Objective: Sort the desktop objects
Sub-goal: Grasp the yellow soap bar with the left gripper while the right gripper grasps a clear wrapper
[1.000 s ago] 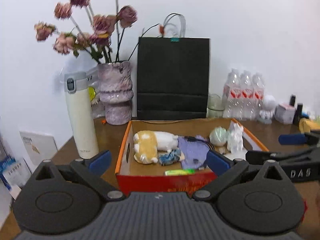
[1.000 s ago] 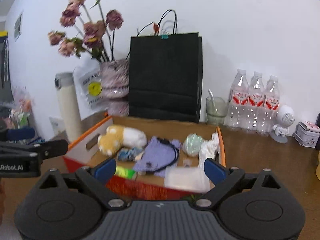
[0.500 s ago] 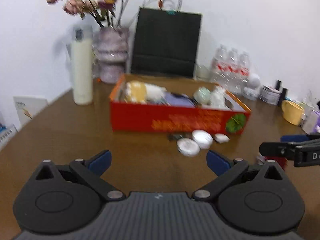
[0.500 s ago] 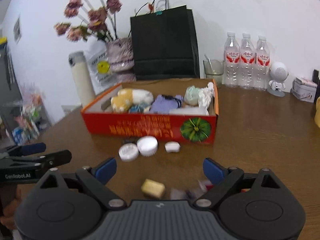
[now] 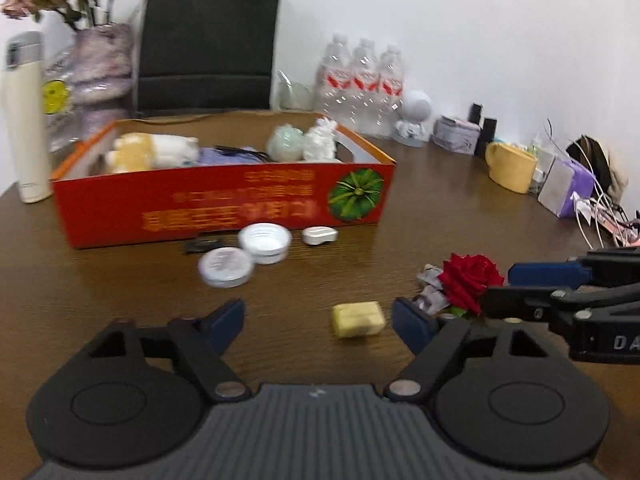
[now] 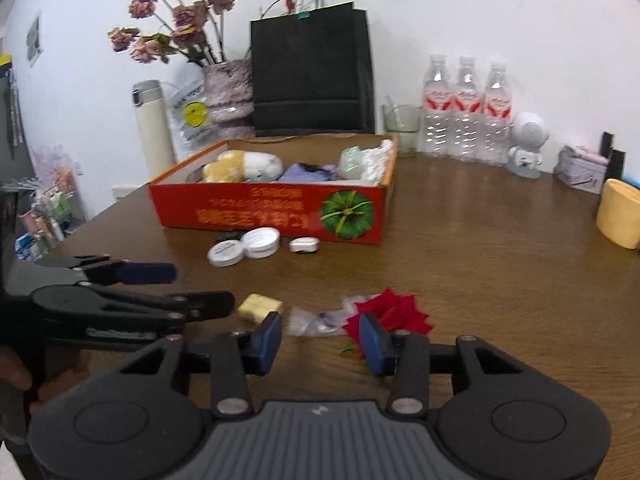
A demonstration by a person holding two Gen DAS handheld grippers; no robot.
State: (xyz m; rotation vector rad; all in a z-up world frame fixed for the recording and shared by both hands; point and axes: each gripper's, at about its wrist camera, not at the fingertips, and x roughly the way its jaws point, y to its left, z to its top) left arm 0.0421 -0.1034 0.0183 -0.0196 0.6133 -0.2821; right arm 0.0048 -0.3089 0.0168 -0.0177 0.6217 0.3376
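Your left gripper [image 5: 318,320] hovers low over the brown table [image 5: 460,216], its jaws fairly wide after just closing a little, with nothing pressed between them. A small yellow block [image 5: 358,319] lies on the table between the blue pads, nearer the pad at 3 o'clock and touching neither.

Your right gripper [image 6: 320,338] has just narrowed its jaws to a middling gap. A crumpled clear wrapper [image 6: 316,321] lies just beyond that gap, at 12 o'clock. The red rose head [image 6: 390,314] sits at 1 o'clock, partly hidden by the right-hand pad; you cannot tell whether the pad touches it. Neither pad presses on anything.

Further off at 12 o'clock stands an open red cardboard box [image 6: 272,212]. It holds a yellow-and-white plush toy [image 6: 240,166], a purple cloth [image 6: 306,172], a pale green ball [image 6: 352,162] and a white figurine [image 5: 320,144]. Just in front of the box lie a white lid [image 6: 262,242], a round white tin [image 6: 225,253] and a small white case [image 6: 304,245].
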